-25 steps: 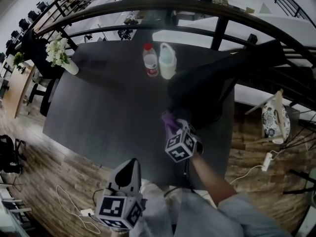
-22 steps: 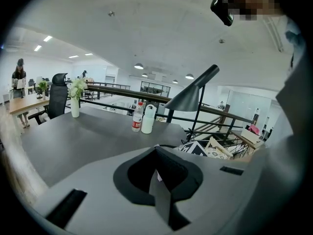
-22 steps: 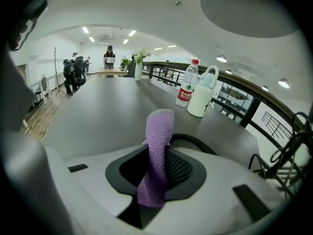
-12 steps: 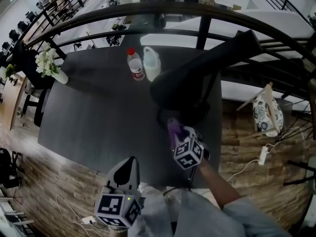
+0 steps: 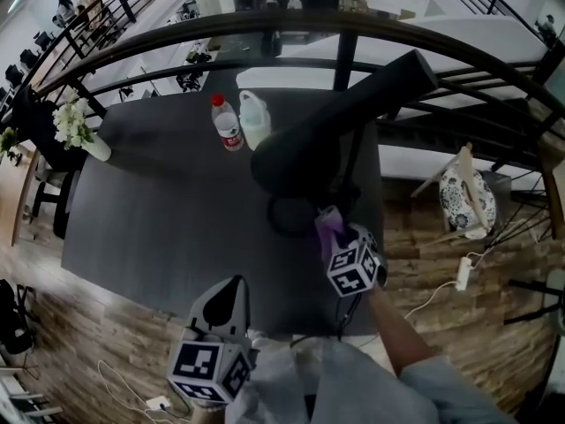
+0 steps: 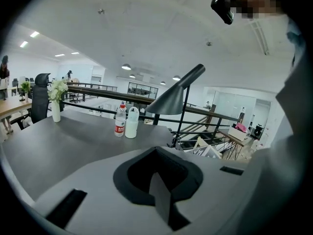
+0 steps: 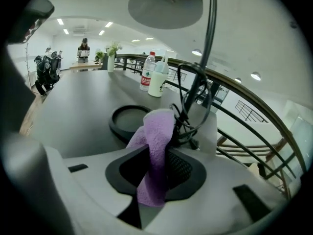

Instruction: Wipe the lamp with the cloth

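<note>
Head view: from above the person, facing steeply down on the table [image 5: 159, 210]; the railing [image 5: 265, 20] runs along 12 o'clock and both grippers sit near at 6 o'clock.
Left gripper view: rides on the left gripper [image 6: 159, 195], low at the table's near edge, facing across it; the lamp [image 6: 172, 99] stands well off at 1 o'clock.
Right gripper view: rides on the right gripper [image 7: 156, 153], close beside the lamp's base, tilted up so the shade fills 12 o'clock.
Shared: all three views take in the lamp, the bottle [image 5: 228, 124] and the jug [image 5: 254, 120].
</note>
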Tool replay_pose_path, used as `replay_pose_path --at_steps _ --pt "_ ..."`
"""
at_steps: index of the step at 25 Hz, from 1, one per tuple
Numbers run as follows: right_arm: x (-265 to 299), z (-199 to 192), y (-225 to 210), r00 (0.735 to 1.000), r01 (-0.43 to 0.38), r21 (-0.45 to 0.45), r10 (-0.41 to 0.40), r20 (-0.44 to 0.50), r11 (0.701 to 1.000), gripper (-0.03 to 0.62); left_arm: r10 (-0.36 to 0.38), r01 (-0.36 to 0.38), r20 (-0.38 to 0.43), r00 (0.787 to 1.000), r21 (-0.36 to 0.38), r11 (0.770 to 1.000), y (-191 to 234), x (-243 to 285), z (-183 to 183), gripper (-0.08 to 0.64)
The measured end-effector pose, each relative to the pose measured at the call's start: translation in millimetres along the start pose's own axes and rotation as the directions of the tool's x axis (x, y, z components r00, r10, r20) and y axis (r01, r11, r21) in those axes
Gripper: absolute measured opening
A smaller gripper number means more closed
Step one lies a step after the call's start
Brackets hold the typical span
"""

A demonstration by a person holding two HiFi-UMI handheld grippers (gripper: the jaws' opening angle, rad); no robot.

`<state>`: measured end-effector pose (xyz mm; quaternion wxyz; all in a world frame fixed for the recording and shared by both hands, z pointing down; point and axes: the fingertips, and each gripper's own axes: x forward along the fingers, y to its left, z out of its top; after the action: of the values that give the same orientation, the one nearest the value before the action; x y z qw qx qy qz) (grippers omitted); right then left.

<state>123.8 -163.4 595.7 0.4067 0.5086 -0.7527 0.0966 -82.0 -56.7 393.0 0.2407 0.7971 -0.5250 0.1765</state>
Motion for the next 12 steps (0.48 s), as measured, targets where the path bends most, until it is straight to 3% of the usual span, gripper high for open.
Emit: replay_pose_path --at_steps 12 --pt "-46.8 7.8 -54.4 0.979 0.195 0.045 -0.197 0.042 0.98 0.091 -0.089 0.086 0.055 0.994 0.051 0.995 -12.7 2.5 12.2 0.005"
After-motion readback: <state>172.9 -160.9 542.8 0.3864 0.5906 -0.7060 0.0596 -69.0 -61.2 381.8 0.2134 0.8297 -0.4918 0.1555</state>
